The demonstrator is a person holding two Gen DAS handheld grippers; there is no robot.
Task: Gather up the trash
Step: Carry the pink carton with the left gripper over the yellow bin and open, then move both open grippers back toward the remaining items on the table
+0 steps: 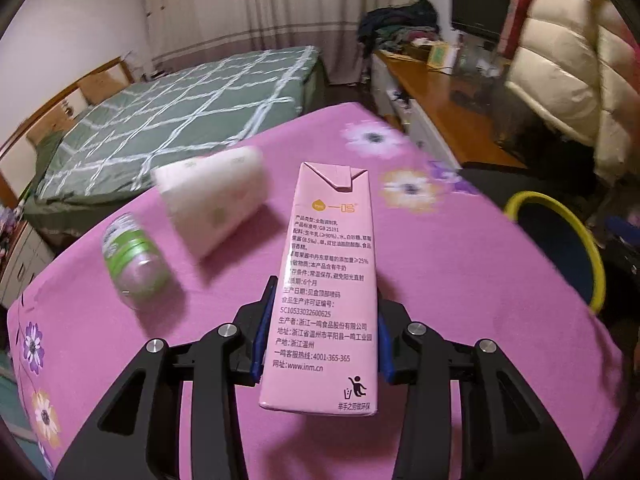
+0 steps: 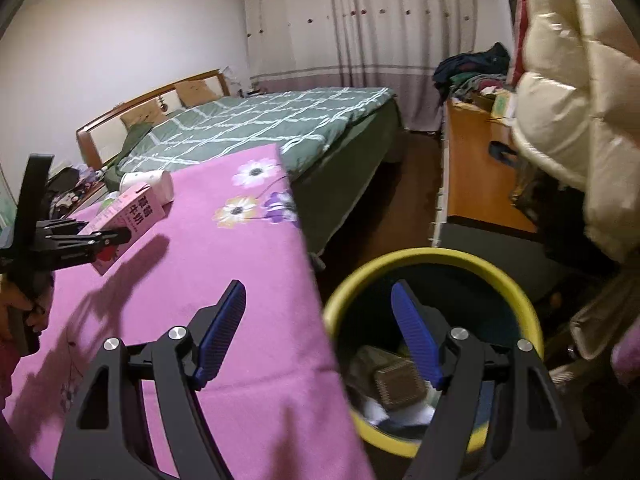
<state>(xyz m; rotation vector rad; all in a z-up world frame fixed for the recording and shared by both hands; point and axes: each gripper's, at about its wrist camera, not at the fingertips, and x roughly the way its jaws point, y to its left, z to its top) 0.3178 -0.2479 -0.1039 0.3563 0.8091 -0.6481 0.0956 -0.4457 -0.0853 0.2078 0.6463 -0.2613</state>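
Left claw (image 1: 320, 344) clamps a pink milk carton (image 1: 330, 272), lifted above the pink tablecloth (image 1: 460, 280); right claw (image 2: 320, 332) gapes empty over the yellow-rimmed bin (image 2: 432, 258) beside that cloth; bottle (image 1: 134, 260) and tissue pack (image 1: 212, 200) lie on it.

Pink carton (image 1: 328, 280): tall, printed side up, top flap folded, lifted off table, tilted. Clear bottle (image 1: 134, 260) with green label: on its side near left edge. Tissue pack (image 1: 212, 200): white, patterned, lying just beyond bottle. Yellow-rimmed bin (image 2: 434, 268): beside right edge, scraps inside.
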